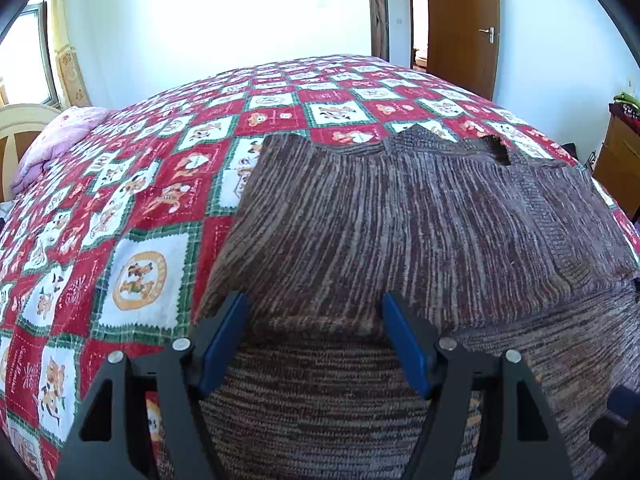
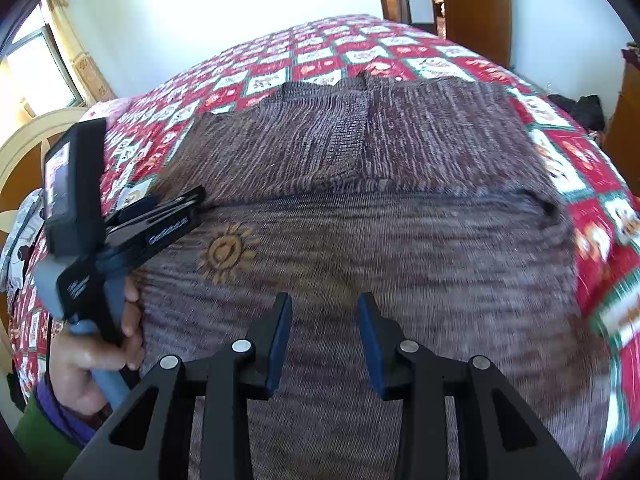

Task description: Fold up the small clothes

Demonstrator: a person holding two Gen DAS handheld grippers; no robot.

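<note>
Mid-fold: brown knit sweater on bed, both grippers low over it, nothing gripped.

Bed [image 1: 132, 208] with its red patchwork quilt carries the sweater [image 1: 400, 220], spread flat, one part already folded across the body, sun motif [image 2: 228, 252] showing. My left gripper [image 1: 312, 312] hangs wide open, straddling the near folded edge, fabric between the fingers but not pinched. My right gripper [image 2: 324, 312] is open too, hovering over the lower body panel. My left hand [image 2: 92, 356] holds its handle upright at the sweater's left side. Next, probably: close on the near edge, lift, carry it forward evenly.
</note>
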